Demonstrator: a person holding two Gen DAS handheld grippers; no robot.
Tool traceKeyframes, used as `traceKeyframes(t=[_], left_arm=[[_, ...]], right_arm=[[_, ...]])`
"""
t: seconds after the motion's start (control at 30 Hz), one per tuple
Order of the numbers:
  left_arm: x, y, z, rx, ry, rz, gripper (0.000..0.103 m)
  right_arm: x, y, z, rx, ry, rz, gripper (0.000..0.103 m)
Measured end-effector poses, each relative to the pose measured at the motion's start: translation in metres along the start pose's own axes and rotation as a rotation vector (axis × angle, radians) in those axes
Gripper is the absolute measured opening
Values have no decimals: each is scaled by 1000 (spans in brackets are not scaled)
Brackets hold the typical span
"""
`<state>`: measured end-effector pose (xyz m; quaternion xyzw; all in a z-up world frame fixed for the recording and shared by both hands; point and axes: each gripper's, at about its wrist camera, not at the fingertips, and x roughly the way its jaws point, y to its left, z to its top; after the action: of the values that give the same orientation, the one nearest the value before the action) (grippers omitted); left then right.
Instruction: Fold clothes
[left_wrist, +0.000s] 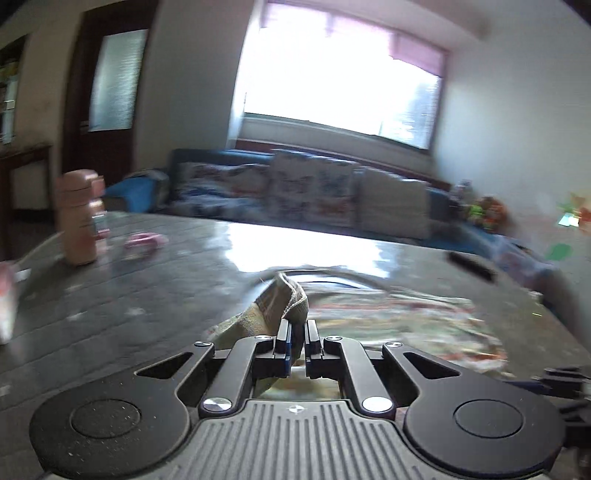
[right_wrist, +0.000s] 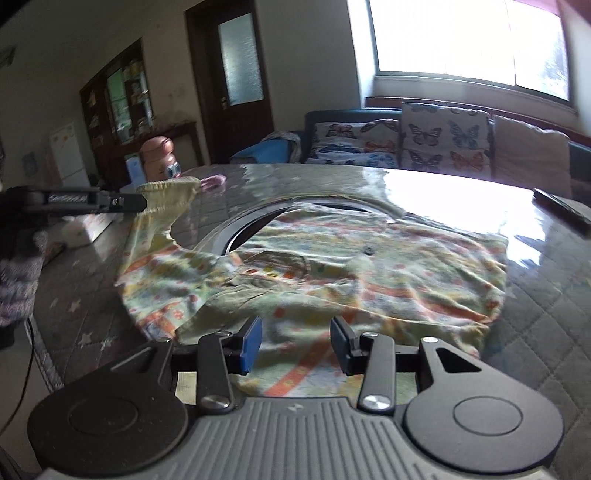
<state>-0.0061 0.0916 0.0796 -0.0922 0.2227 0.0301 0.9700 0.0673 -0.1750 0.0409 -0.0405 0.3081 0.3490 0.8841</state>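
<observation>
Lying spread across the near half of the table (right_wrist: 535, 314), the patterned garment (right_wrist: 332, 266) is a pale yellow-green child's top with orange and multicoloured print, its body creased and partly covering a round dark opening (right_wrist: 258, 221) in the tabletop. One sleeve (right_wrist: 155, 229) rises off the surface to the left, and its ribbed cuff (right_wrist: 170, 192) is pinched in the left gripper (right_wrist: 136, 202), which reaches in roughly level from the left edge of the right wrist view. In the left wrist view that same cuff (left_wrist: 284, 302) bunches up above the left gripper (left_wrist: 298, 328), whose pads are pressed together on the fabric. A knitted sleeve (right_wrist: 16, 273) of the person shows behind that tool.

The right gripper (right_wrist: 295, 345) tilts downward over the garment's near hem, its blue-faced fingers (right_wrist: 251, 343) standing partly apart with cloth showing between them; whether the pads touch the cloth cannot be told.

Farther out, a pink bottle (left_wrist: 79, 218) stands on the table's far left, a small pink object (left_wrist: 144, 240) lies beside it, and a dark flat object (right_wrist: 561, 208) rests at the right. A sofa (right_wrist: 443, 144) with butterfly cushions sits beneath the bright window (left_wrist: 343, 74).
</observation>
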Motion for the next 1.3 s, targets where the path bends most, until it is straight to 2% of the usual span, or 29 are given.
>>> traceKeyframes(t=[0.2, 0.37, 0.43, 0.5, 0.57, 0.67, 0.73, 1.03, 1.13, 1.2, 1.3], left_arm=[[17, -64, -9, 98, 44, -222, 6], [30, -104, -30, 192, 113, -312, 8], [31, -113, -38, 231, 131, -325, 10], [32, -121, -46, 269, 149, -337, 17], [31, -121, -49, 286, 152, -339, 35], [23, -107, -46, 290, 110, -296, 47], [21, -92, -41, 272, 91, -245, 51], [24, -13, -35, 145, 96, 8, 55], [23, 7, -37, 106, 105, 65, 56], [23, 15, -38, 86, 109, 88, 56], [24, 20, -36, 70, 108, 102, 57]], right_arm=[[-20, -33, -2, 124, -53, -49, 41], [-29, -55, -7, 210, -65, -79, 41], [-26, -60, -8, 240, -58, -75, 41], [-23, -64, -9, 273, -50, -66, 41], [-16, -63, -9, 290, -36, -49, 41], [-4, -57, -8, 293, -13, -13, 40], [5, -51, -8, 285, 6, 12, 40], [42, -14, -11, 235, 112, 86, 37], [42, -10, -12, 232, 120, 84, 24], [38, -8, -8, 225, 108, 78, 9], [29, -6, 1, 211, 76, 65, 8]])
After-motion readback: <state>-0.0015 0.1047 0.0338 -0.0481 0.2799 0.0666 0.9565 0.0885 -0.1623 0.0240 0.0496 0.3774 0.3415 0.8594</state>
